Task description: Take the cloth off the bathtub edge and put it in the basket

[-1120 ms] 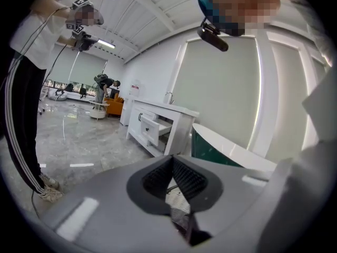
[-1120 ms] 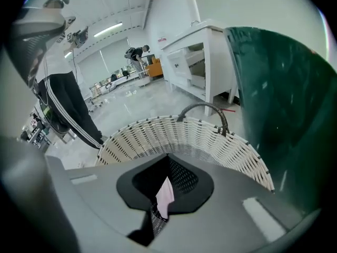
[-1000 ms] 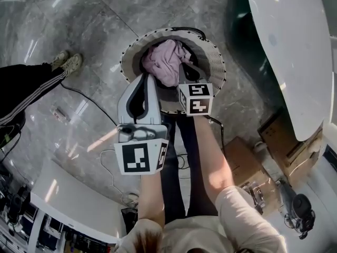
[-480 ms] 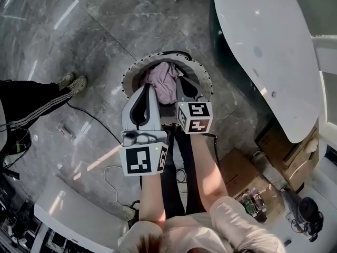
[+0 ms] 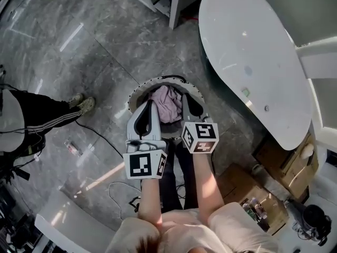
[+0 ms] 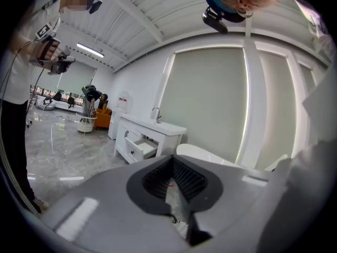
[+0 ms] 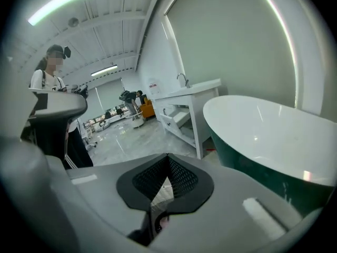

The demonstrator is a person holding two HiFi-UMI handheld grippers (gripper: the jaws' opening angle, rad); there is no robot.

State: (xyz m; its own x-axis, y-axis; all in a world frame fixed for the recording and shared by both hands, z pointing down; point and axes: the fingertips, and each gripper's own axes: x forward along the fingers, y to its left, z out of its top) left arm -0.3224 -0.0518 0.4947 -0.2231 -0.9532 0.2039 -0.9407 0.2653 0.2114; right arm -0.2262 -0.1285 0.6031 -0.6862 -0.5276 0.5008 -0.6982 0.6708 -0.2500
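Down in the basket (image 5: 158,80), on the floor (image 5: 79,46): the cloth (image 5: 167,103), pale pink, soft and crumpled into a loose heap, clear of the bathtub (image 5: 247,62) edge. Touched by neither pair of tongs as far as the head view shows.

For markings, only black-and-white square patterns on the cubes of both tongs; no legible words on them.

Round basket with a pale rim and a dark inner wall, partly covered from above by the two tools. Left tongs (image 5: 150,104) over the basket's left rim, tips pressed together, nothing between them; the same in the left gripper view (image 6: 172,159), tips meeting in a point with a narrow slot behind. Right tongs (image 5: 185,96) over the right rim, likewise closed and empty; in the right gripper view (image 7: 167,157) the ribbed pads touching at the apex.

Just right of the basket, the white oval bathtub with its dark green outer wall, a narrow strip of floor between the two. Cardboard boxes (image 5: 239,178) near the tub's near end. To the left, broad open grey marble floor, crossed by a thin cable (image 5: 100,136), with a bystander (image 5: 37,112) in striped trousers at its edge. Beyond the basket, a white vanity cabinet (image 6: 142,136) with one drawer pulled open.
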